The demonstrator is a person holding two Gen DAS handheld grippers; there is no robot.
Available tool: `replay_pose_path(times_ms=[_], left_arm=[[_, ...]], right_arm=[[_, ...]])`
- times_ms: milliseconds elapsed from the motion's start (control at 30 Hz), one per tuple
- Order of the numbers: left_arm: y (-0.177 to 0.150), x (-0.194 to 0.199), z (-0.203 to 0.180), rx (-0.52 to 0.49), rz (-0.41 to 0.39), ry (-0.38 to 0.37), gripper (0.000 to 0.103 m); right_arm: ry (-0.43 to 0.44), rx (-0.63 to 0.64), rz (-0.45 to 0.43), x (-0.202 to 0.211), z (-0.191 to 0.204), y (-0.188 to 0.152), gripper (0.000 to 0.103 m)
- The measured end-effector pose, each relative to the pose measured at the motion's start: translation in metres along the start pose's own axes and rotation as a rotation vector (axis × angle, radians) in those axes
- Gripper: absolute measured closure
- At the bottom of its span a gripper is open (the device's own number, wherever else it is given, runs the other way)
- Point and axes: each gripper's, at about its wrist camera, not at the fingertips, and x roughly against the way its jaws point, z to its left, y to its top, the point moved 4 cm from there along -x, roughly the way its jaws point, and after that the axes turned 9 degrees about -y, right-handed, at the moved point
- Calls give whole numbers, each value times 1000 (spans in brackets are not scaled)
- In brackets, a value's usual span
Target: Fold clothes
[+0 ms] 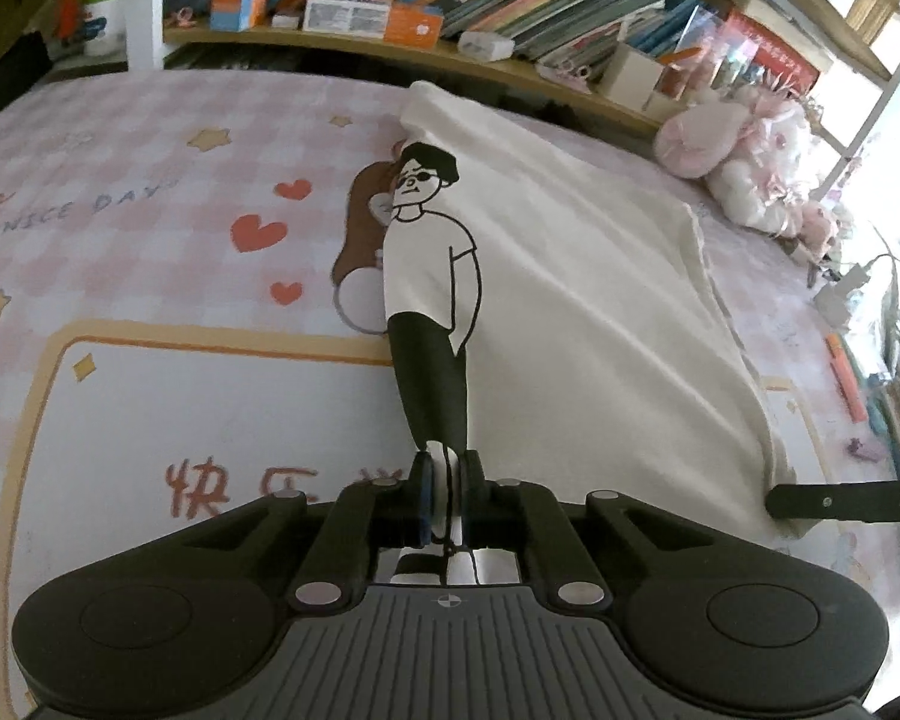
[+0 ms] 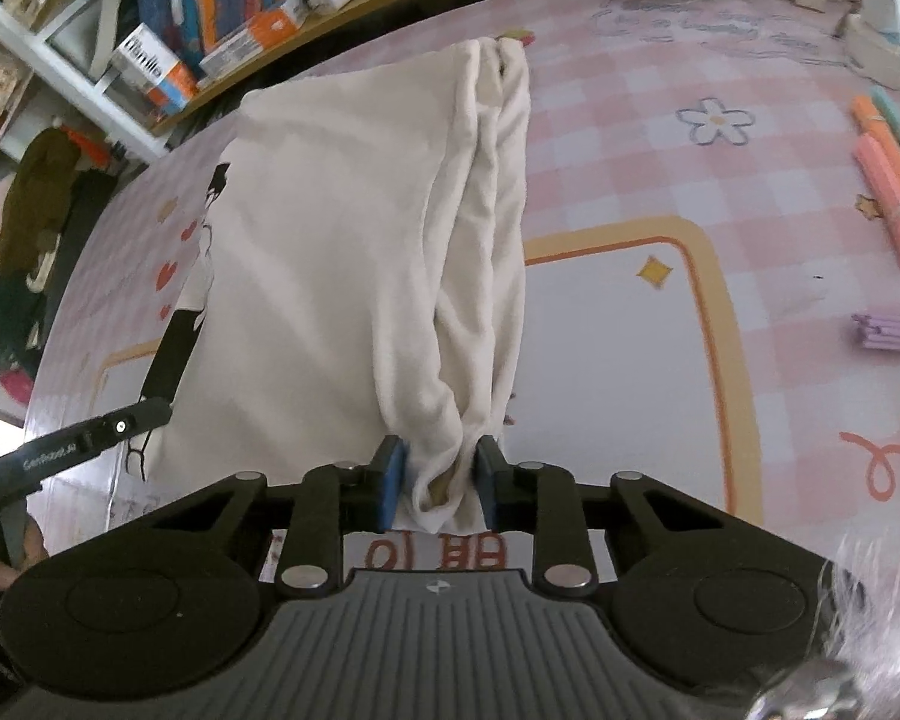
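Your left gripper (image 1: 447, 480) and right gripper (image 2: 438, 480) are both clamped on the white t-shirt (image 2: 330, 252), stretched over the pink mat (image 2: 630, 360). Crayons (image 2: 888, 180) and plush toys (image 1: 750, 168) sit nearby.

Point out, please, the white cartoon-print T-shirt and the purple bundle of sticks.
White cartoon-print T-shirt (image 1: 570, 300): left wrist view, plain white cloth right of the print.
Purple bundle of sticks (image 2: 894, 333): right wrist view, middle of the bundle.
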Motion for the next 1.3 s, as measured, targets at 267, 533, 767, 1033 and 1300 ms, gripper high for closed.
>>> replay_pose_path(times_ms=[267, 533, 767, 1033, 1300], left_arm=[[-5, 12, -11, -115, 0, 77, 70], [-17, 21, -54, -408, -51, 17, 18], [-46, 10, -83, -661, -23, -7, 18], [-66, -6, -99, -770, -31, 36, 8], [-65, -26, -103, -813, -72, 177, 7]], right_arm=[[38, -125, 53, 4, -15, -2, 52], [2, -64, 48, 0, -3, 3, 71], [74, -155, 40, 4, -11, 9, 92], [272, -254, -22, 42, 1, 38, 94], [265, -188, -48, 51, 17, 51, 94]])
